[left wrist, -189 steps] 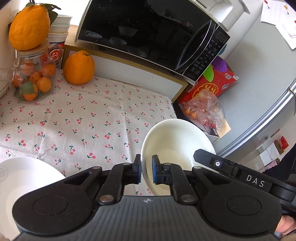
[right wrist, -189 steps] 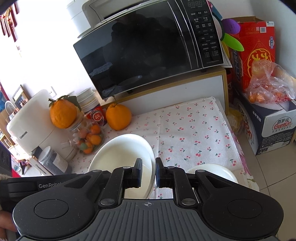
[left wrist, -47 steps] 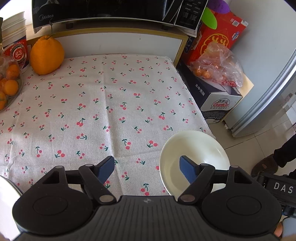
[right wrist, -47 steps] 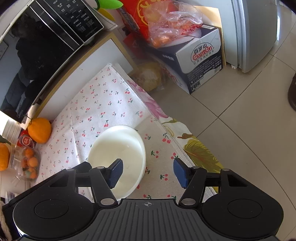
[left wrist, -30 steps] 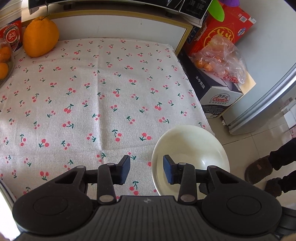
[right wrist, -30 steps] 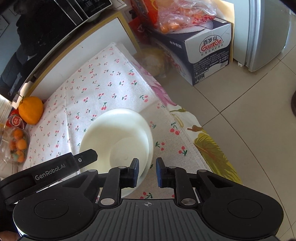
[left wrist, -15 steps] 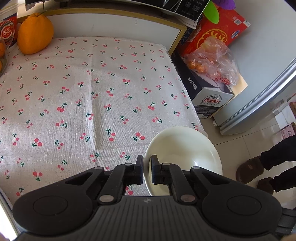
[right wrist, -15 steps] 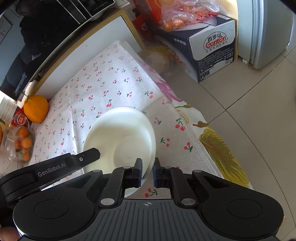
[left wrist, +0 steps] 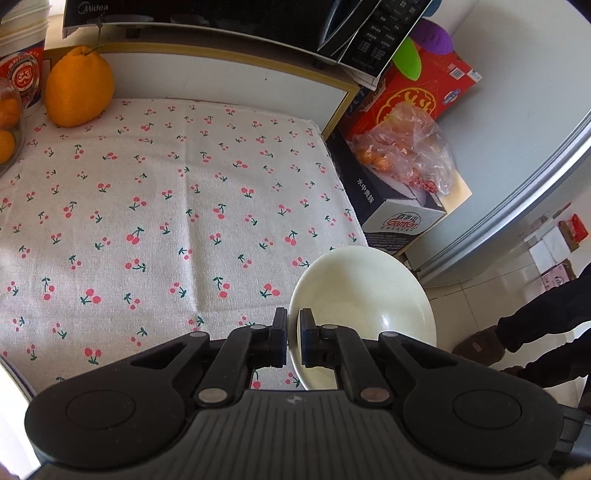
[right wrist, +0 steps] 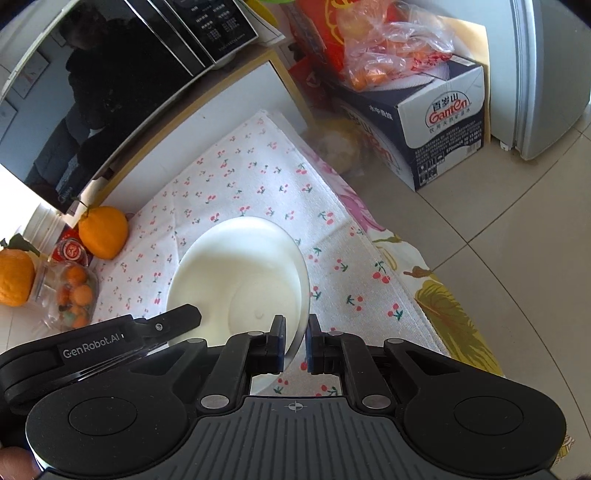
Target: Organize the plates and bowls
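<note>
A white bowl (left wrist: 364, 295) sits at the front right corner of the cherry-print tablecloth (left wrist: 166, 221). My left gripper (left wrist: 293, 341) is shut on its left rim. In the right wrist view the same white bowl (right wrist: 240, 273) shows from the other side, and my right gripper (right wrist: 295, 345) is shut on its right rim. The left gripper's body (right wrist: 92, 343) shows at the left of that view. Both grippers hold the one bowl; I cannot tell if it is lifted off the cloth.
A microwave (left wrist: 221, 18) stands on a shelf at the back. A large orange fruit (left wrist: 79, 92) and a jar of small oranges (right wrist: 72, 295) are at the back left. Cardboard boxes (right wrist: 436, 122) with a bag of fruit stand on the floor at right, beside a fridge (right wrist: 546, 74).
Both grippers were open 1.6 s ago beside the bowl. They have closed onto opposite rims of it. The views have shifted slightly since.
</note>
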The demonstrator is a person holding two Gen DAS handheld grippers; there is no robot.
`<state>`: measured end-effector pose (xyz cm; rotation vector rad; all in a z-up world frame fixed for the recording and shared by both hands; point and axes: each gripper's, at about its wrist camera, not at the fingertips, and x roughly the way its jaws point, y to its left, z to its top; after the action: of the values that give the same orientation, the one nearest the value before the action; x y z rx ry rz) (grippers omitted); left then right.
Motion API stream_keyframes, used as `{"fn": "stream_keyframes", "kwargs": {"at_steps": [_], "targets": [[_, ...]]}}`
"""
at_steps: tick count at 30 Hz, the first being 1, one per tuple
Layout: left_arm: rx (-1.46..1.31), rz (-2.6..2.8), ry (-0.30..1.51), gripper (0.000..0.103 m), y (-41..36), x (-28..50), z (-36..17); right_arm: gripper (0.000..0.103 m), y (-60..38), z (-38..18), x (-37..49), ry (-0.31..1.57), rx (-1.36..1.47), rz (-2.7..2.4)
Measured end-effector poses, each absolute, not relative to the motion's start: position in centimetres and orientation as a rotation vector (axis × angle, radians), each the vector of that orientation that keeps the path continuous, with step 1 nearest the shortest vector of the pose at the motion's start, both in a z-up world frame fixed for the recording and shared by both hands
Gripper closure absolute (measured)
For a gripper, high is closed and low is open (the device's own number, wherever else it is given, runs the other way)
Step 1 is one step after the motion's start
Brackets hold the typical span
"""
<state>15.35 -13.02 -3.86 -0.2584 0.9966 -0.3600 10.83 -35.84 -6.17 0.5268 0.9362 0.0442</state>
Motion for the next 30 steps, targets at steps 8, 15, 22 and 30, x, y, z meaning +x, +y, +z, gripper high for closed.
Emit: {"fn": "stream_keyframes", "kwargs": {"at_steps": [8,15,22,30], "targets": [[-0.244,-0.356,0.954,0.097,-12.1,14.1,-2.6,0.093,-34.7,-4.6,10.4,0.879,0.475,0.09],[-0.25,-0.352,0.93,0.097,-10.8,12.1,-1.5,0.091,-33.4,-3.6,9.1,0.858,0.404,0.149],[-0.272,-0.331,0.904,0.097,-9.6,10.2,-0.7,0.09,-32.2,-2.7,7.5,0.832,0.34,0.209],[-0.285,-0.308,0.88,0.096,-8.2,7.3,-0.3,0.09,-30.6,-1.9,5.5,0.806,0.255,0.285]]}}
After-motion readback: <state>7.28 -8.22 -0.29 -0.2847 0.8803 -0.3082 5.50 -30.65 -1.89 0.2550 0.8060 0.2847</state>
